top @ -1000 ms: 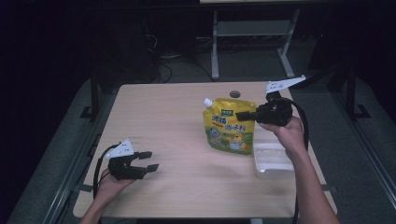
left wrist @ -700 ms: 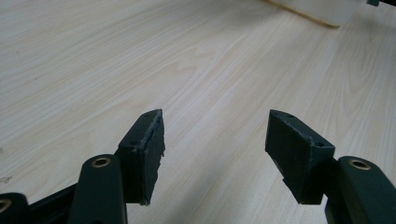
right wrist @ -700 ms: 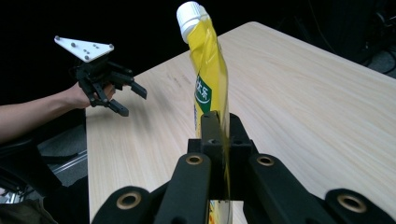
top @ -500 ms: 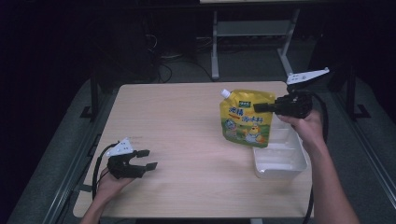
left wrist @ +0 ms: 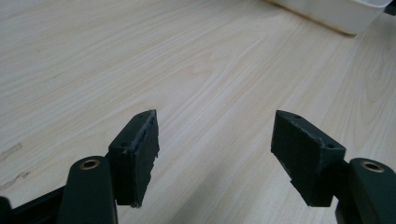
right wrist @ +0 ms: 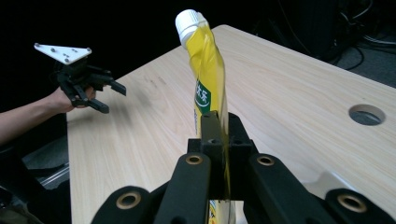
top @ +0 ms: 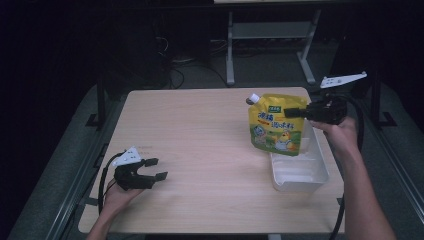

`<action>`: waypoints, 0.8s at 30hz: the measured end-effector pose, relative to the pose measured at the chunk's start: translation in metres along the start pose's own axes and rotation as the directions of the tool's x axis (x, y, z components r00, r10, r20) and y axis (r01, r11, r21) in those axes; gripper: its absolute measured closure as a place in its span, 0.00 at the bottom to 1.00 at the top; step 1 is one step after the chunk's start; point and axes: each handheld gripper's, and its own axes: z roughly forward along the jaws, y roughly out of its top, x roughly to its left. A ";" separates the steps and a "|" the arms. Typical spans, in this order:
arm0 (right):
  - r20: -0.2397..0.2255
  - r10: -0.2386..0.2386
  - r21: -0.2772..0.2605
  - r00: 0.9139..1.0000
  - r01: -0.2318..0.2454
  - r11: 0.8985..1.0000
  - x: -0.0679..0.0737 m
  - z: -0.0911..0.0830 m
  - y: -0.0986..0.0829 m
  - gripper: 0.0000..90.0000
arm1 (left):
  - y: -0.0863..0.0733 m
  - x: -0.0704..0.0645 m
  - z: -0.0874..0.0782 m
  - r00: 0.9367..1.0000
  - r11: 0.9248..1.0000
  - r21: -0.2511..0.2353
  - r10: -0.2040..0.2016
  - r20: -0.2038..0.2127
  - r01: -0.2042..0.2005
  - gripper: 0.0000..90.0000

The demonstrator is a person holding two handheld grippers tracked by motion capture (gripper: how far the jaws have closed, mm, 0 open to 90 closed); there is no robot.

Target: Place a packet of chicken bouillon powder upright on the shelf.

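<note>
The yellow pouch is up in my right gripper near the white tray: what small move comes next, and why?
Probably ease the right gripper a little further over the white tray and lower it. The yellow pouch hangs clamped by its top edge, its bottom near the tray's left rim, so it looks only partly over the opening. The left gripper rests open on the table, well apart.

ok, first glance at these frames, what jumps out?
The bright yellow spouted pouch, clamped at its edge by the right gripper and held upright in the air over the table's right side, above the near end of a white tray. Far across at the near left corner, the left gripper sits just above the pale wooden table with its jaws wide open and nothing between them.
</note>
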 end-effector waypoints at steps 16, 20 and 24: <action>0.059 0.021 -0.019 0.998 -0.020 1.000 -0.011 -0.025 -0.011 0.99 | -0.003 0.000 -0.003 1.000 1.000 -0.013 -0.011 -0.013 0.011 0.34; 0.078 0.032 -0.015 0.996 -0.031 0.999 -0.016 -0.030 -0.014 0.99 | -0.003 -0.002 -0.002 1.000 1.000 -0.008 -0.001 -0.018 0.001 0.34; 0.095 0.038 -0.004 0.995 -0.037 0.999 -0.023 -0.032 -0.016 0.99 | -0.002 -0.003 -0.001 1.000 1.000 0.000 0.005 -0.023 -0.005 0.33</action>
